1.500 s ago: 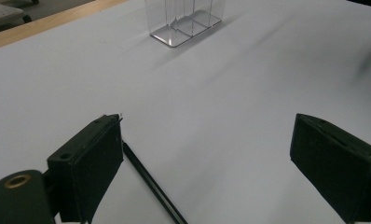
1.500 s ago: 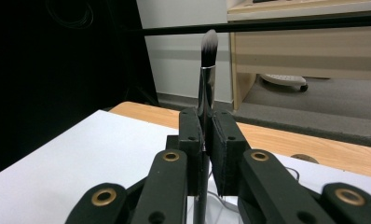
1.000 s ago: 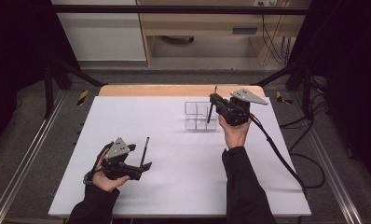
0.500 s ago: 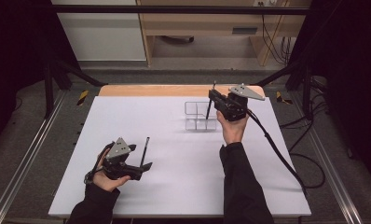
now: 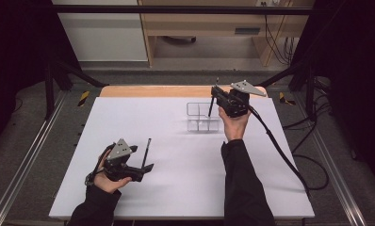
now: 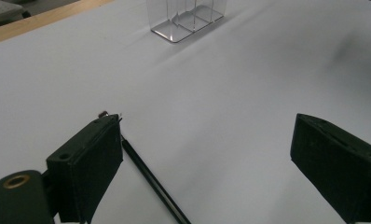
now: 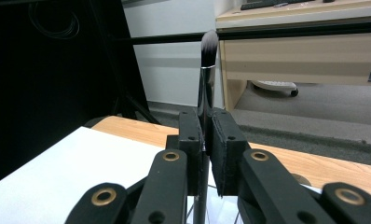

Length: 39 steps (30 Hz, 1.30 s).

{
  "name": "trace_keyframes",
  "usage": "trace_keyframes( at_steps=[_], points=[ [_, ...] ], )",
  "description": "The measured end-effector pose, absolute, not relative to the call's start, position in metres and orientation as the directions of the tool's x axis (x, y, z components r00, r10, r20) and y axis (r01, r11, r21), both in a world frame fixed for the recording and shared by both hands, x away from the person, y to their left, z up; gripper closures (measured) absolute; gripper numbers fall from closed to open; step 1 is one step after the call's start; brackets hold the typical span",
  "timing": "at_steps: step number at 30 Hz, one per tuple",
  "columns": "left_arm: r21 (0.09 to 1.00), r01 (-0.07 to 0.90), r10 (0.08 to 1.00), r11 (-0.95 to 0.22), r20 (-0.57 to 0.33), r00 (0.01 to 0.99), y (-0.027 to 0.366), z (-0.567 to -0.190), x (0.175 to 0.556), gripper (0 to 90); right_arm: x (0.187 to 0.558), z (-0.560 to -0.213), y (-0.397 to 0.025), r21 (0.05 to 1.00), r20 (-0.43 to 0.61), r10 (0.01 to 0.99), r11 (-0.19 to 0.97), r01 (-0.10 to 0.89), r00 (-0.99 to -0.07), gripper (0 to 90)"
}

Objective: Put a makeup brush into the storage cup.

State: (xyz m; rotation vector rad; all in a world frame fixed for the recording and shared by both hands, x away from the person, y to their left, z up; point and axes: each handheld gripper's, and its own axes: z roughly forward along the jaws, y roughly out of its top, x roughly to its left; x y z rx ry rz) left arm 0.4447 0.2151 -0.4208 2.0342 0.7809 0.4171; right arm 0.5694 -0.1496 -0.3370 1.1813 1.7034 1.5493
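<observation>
The right gripper (image 5: 217, 97) is holding a makeup brush (image 7: 206, 79) clamped between its closed jaws, above the clear plastic organizer (image 5: 203, 116) that is standing near the far edge of the table (image 5: 129, 117), somewhat toward the far right corner. The brush is standing nearly upright: its long axis is running vertically, bristles pointing up and handle end pointing down toward the organizer. From the high view the lower tip appears to be reaching into one of the far compartments, though I cannot tell for certain whether it is already inside or just above the rim.

The left gripper (image 5: 143, 160) is resting low near the near left corner of the table with its jaws spread wide and nothing between them. A second slim black brush or pencil (image 6: 151, 179) is lying flat on the table just beside its left jaw, touching or nearly so, long axis running from the near edge toward the far edge.

Judgement on progress: the organizer looks empty apart from the brush being lowered. The first item is therefore at the point of placement, not yet released. The second item is not yet grasped, so roughly half the work is remaining.
</observation>
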Motion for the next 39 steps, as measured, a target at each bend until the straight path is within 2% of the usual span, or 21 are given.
trace_keyframes(
  at_steps=[39],
  points=[
    [0.838, 0.369, 0.669, -0.403, -0.006, 0.743, 0.216, -0.420, 0.445, 8.5, 0.605, -0.355, -0.136, 0.965, 0.166, 0.885, -0.055, 0.258, -0.434, 84.1]
  ],
)
